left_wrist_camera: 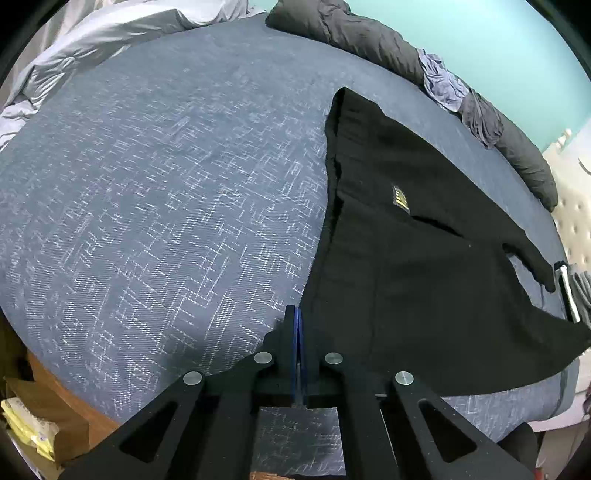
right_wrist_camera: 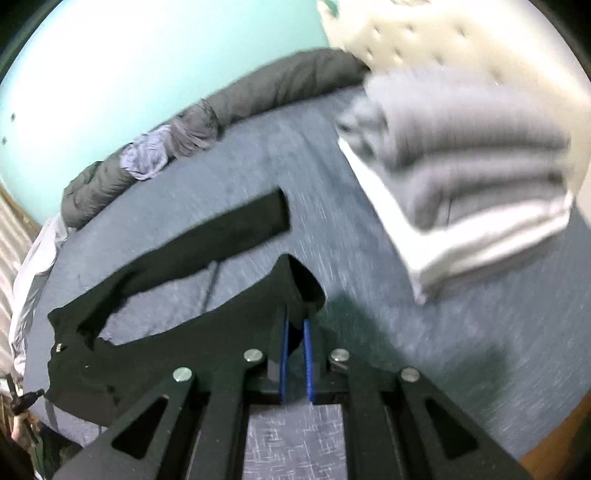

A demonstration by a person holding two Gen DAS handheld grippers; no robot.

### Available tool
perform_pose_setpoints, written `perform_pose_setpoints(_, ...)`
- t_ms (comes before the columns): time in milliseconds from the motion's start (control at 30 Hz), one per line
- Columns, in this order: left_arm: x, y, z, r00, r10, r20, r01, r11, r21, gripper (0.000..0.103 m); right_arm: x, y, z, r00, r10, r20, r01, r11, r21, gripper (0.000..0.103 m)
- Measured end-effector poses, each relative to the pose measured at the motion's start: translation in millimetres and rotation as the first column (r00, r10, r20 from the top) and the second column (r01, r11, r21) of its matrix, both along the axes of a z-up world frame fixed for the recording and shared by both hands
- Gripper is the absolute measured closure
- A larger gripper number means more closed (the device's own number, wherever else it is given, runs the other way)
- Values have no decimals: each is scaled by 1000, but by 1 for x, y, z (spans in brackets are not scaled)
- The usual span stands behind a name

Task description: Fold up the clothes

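Right gripper (right_wrist_camera: 295, 325): my fingers clamp the black garment's (right_wrist_camera: 177, 254) corner, lifted off the bed (right_wrist_camera: 369, 280).
Left gripper (left_wrist_camera: 297, 317): fingers together at the garment's edge; whether they hold it I cannot tell.

black garment (left_wrist_camera: 424, 258) with small yellow patch (left_wrist_camera: 400, 199) lying on blue-grey bedspread (left_wrist_camera: 166, 184) showing white crosshatch lines; dark grey rolled bedding (right_wrist_camera: 280, 88) beyond the garment, against a turquoise wall (right_wrist_camera: 129, 74).

Blue patterned bedspread (left_wrist_camera: 147, 184) over a wooden bed frame (left_wrist_camera: 62, 398), mint-green wall (right_wrist_camera: 110, 74) behind, cream tufted headboard (right_wrist_camera: 424, 33), dark bolster (left_wrist_camera: 369, 37) along the wall
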State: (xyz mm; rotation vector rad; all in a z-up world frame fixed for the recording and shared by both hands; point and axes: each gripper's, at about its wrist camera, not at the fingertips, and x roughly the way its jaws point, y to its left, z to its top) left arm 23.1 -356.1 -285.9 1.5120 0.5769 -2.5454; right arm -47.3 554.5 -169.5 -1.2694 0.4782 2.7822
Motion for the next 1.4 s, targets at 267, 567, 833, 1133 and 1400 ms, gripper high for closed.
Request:
perform_pose_setpoints(267, 4, -9, 8, 1000, 14, -16, -14, 1000, 1, 103, 1, 10, -36, 971, -9, 238, -4, 999, 54, 96)
perform_pose_setpoints(567, -25, -3, 15, 1000, -20, -19, 19, 1000, -24, 103, -3, 16, -55, 978, -11, 210, -8, 996, 88, 54)
perform_pose_setpoints(833, -61, 6, 13, 999, -45, -24, 44, 998, -39, 65, -45, 14, -93, 960, 0, 279, -17, 998, 57, 47)
perform_pose_setpoints(1133, -97, 0, -3, 999, -41, -1, 41, 998, -44, 62, -58, 13, -125, 953, 26, 301, -31, 999, 10, 69)
perform_pose_setpoints(1400, -122, 0, -11, 998, -54, -6, 54, 998, -24, 62, -61, 14, -113, 970, 17, 241, -29, 999, 46, 95)
